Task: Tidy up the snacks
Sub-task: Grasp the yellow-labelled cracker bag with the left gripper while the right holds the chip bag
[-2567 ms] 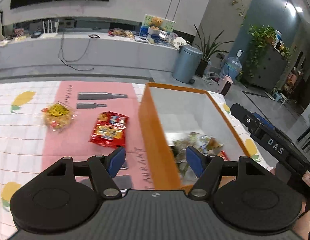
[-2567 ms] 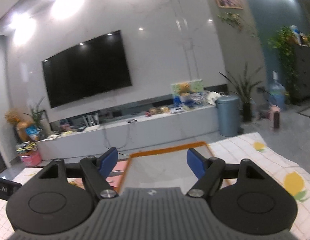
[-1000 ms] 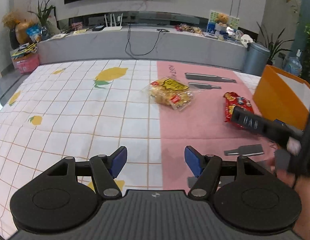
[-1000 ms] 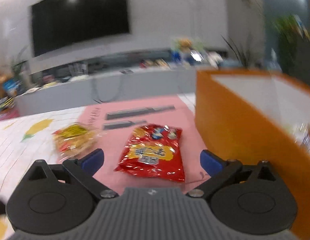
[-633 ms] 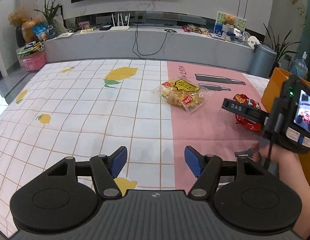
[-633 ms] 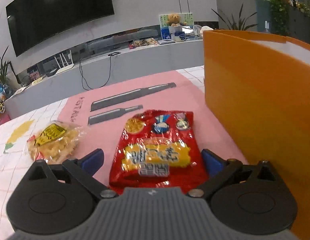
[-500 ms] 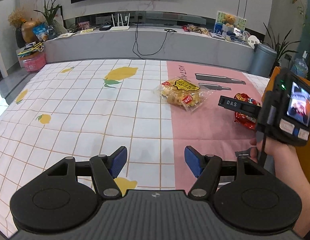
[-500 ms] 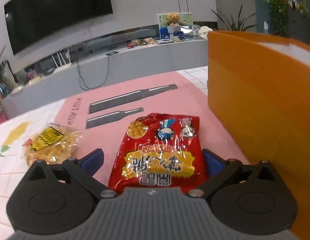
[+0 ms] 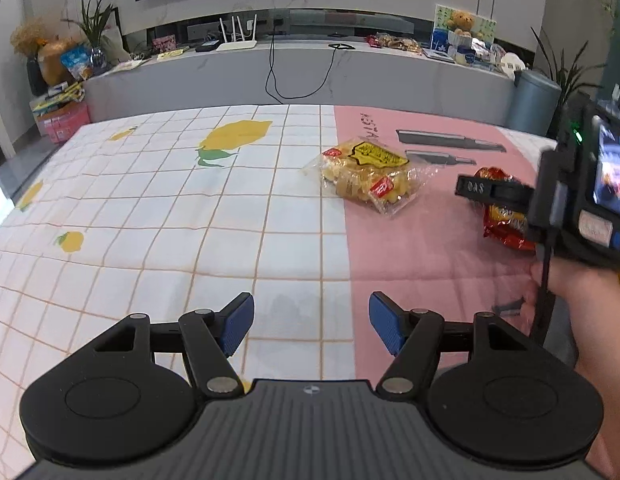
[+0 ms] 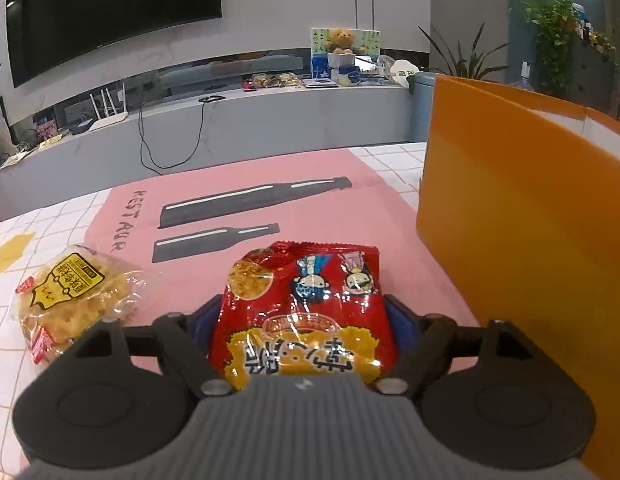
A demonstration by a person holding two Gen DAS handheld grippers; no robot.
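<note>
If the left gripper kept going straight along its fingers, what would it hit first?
Probably nothing but cloth: the open left gripper points over bare checked tablecloth. The yellow snack bag lies ahead but off to the right of that line, though fisheye depth is uncertain.

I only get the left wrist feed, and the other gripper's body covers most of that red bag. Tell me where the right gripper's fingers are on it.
Observer: In the right wrist view the right gripper straddles the red snack bag, with a blue finger against each long side.
Operator: Give me the box's position from there.
Observer: The orange box stands to the right of the bag, with its wall upright. A strip of pink cloth shows between them.
Operator: Tell me which end of the bag faces the camera.
Observer: The end with the yellow printed panel is nearest the camera. The two cartoon faces sit toward the far end.
</note>
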